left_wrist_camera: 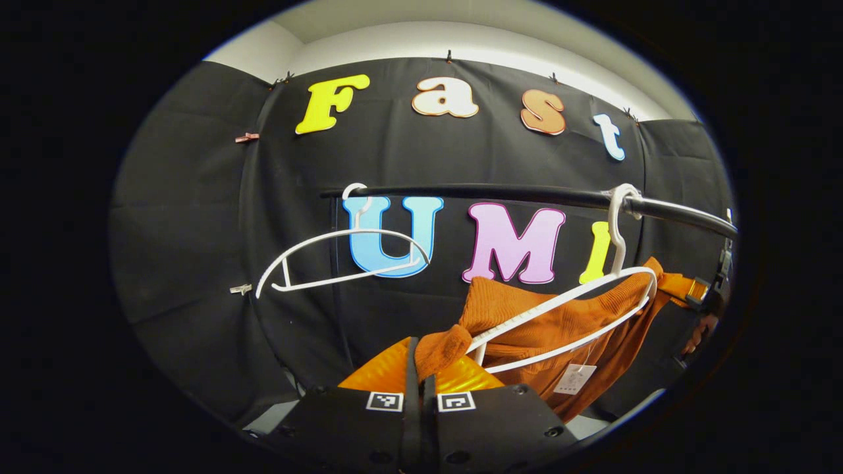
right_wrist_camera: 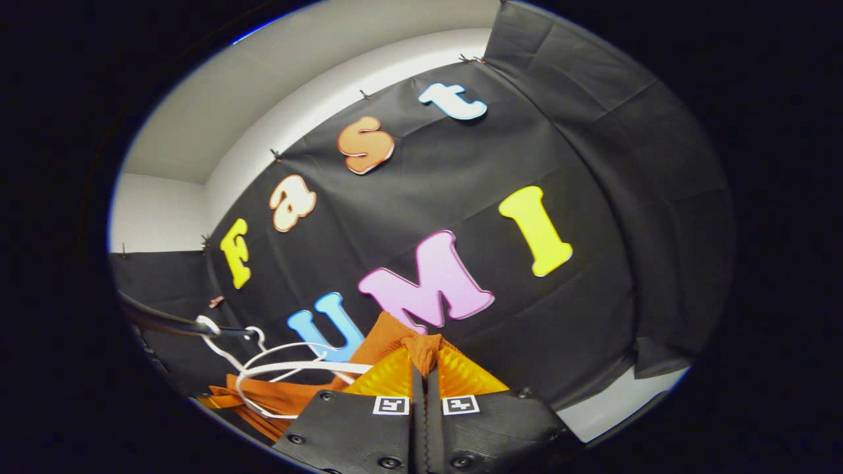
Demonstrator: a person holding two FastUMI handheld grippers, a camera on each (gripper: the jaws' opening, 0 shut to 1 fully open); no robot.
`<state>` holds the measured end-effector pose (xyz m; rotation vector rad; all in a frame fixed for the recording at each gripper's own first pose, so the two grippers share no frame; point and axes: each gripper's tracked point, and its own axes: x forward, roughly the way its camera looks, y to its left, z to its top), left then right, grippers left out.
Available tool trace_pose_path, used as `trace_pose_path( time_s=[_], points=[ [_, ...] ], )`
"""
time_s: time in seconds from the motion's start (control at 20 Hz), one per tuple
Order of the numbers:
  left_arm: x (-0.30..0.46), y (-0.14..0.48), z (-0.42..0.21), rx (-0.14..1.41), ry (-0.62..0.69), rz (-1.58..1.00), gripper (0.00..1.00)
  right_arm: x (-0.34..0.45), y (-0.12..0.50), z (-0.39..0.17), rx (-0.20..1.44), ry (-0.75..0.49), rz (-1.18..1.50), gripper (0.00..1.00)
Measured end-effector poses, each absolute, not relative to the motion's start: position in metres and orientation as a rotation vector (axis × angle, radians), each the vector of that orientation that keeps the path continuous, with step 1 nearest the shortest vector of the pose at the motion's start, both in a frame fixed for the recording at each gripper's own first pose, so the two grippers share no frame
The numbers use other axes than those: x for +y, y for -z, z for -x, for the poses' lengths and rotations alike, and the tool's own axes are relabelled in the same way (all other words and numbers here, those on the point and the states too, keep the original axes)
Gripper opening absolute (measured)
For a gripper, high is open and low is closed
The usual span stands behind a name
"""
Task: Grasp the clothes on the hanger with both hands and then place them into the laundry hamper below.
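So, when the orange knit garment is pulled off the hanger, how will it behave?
Probably floppy: the orange knit garment already sags and folds over the white hanger. Likely light, since the thin hanger holds its shape. The ribbed fabric may catch on the hanger's end rather than slide.

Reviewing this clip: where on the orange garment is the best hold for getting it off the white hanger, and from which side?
Pinch the orange garment at both shoulder ends, outside the white hanger, as the left gripper and right gripper do: the fabric bunches there and slides outward.

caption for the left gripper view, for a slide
Left gripper pinching the orange sweater on a white hanger, beside an empty hanger.
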<state>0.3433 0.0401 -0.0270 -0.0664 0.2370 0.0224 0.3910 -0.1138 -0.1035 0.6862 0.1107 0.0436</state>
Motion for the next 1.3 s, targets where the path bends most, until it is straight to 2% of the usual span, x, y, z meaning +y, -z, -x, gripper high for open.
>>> trace_pose_path(
  time_s=[0.25,0.55,0.6,0.65,0.85,1.05,1.3],
  points=[
    [0.045,0.051,-0.338,0.274,-0.044,0.059,0.05,-0.083,0.189,-0.371,0.289,-0.048,-0.658,0.04],
    [0.103,0.087,-0.317,0.326,-0.145,0.091,0.05,-0.011,0.204,-0.327,0.365,-0.186,-0.738,0.04],
    [0.110,0.098,-0.312,0.340,-0.162,0.096,0.05,-0.001,0.206,-0.322,0.378,-0.201,-0.749,0.07],
    [0.115,0.110,-0.306,0.356,-0.172,0.104,0.05,0.010,0.209,-0.316,0.392,-0.216,-0.754,0.04],
    [0.111,0.158,-0.292,0.430,-0.177,0.095,0.05,0.052,0.220,-0.287,0.451,-0.276,-0.763,0.04],
    [0.060,0.192,-0.284,0.486,-0.073,0.083,0.05,0.102,0.229,-0.255,0.506,-0.351,-0.738,0.04],
    [-0.021,0.161,-0.277,0.425,0.119,0.116,0.05,0.148,0.195,-0.226,0.484,-0.489,-0.685,0.04]
  ],
)
